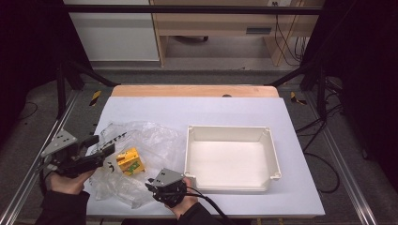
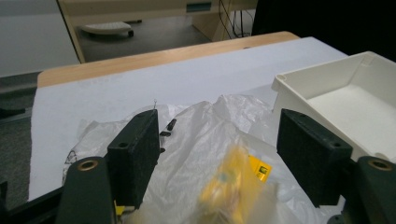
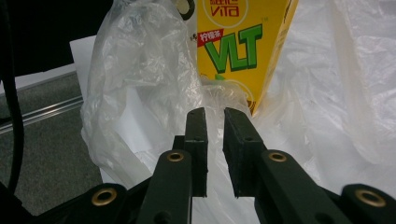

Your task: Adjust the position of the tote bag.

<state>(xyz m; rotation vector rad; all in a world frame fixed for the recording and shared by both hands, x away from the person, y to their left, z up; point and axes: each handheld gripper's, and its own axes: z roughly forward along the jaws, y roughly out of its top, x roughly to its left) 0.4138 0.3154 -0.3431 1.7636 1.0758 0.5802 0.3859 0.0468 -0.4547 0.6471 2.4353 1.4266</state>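
A yellow drink carton [image 1: 130,161] printed "VLT" lies in a crumpled clear plastic bag [image 1: 150,138] on the white table top. My left gripper [image 1: 100,145] hovers over the bag's left side with its jaws wide open and nothing between them. In the left gripper view the bag [image 2: 201,140] and the blurred carton [image 2: 231,182] lie below my left gripper [image 2: 219,123]. My right gripper [image 1: 152,185] sits at the bag's near edge, pointing at the carton [image 3: 238,46]. The right gripper [image 3: 215,112] has only a narrow gap between its pads, with bag film [image 3: 135,70] just ahead.
A white rectangular bin [image 1: 227,127] stands empty right of the bag; its corner [image 2: 322,77] is in the left gripper view too. Metal frame rails run along both table sides. A wooden strip edges the far side of the table.
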